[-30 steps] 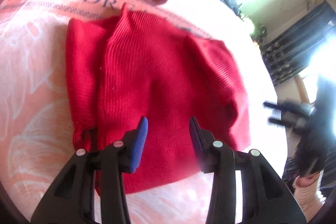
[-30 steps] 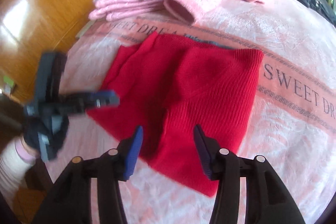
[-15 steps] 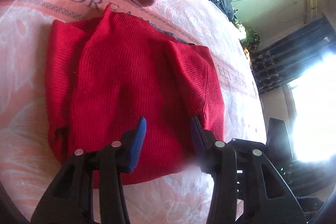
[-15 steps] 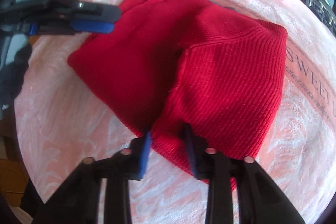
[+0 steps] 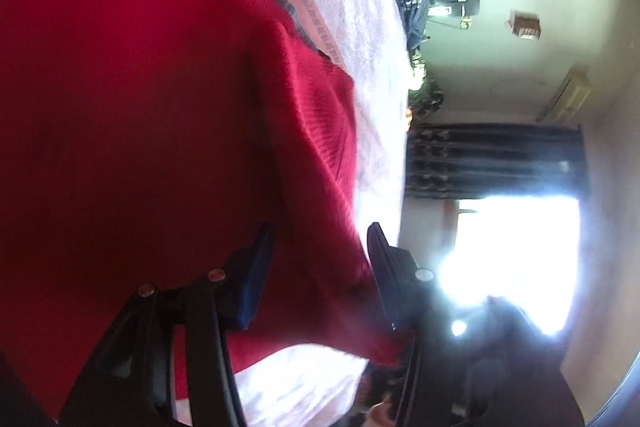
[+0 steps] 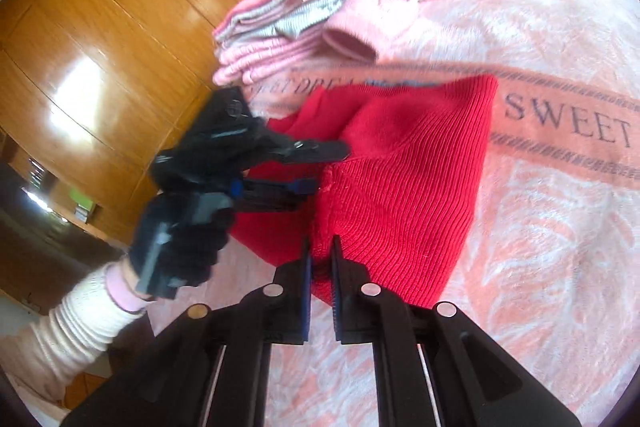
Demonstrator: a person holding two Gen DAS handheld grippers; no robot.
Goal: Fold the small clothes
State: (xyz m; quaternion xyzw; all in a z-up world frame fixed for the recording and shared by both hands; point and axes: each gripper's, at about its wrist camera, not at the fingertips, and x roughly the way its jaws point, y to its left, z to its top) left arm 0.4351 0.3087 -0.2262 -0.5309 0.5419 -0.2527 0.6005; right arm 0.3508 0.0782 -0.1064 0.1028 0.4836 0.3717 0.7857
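A red knit sweater [image 6: 400, 167] lies folded on the pink blanket [image 6: 560, 227]. My right gripper [image 6: 320, 259] is shut on its near hem, and the cloth bunches up between the narrow jaws. The left gripper [image 6: 320, 167], held by a black-gloved hand [image 6: 180, 247], is turned on its side at the sweater's left edge, one finger above the cloth and one below. In the left wrist view the sweater [image 5: 160, 107] fills the left half. A fold of it runs between the spread fingers of my left gripper [image 5: 320, 255], which stands open.
A pile of folded pink and grey clothes [image 6: 288, 27] sits at the far side of the blanket, just beyond the sweater. A wooden wardrobe [image 6: 100, 47] stands to the left. A bright window [image 5: 512, 259] and a dark curtain [image 5: 492, 163] lie beyond the bed's edge.
The right gripper has closed on the sweater's near hem and lifted it slightly. The left gripper has rolled sideways and slid onto the sweater's left edge, so cloth now lies between its fingers.
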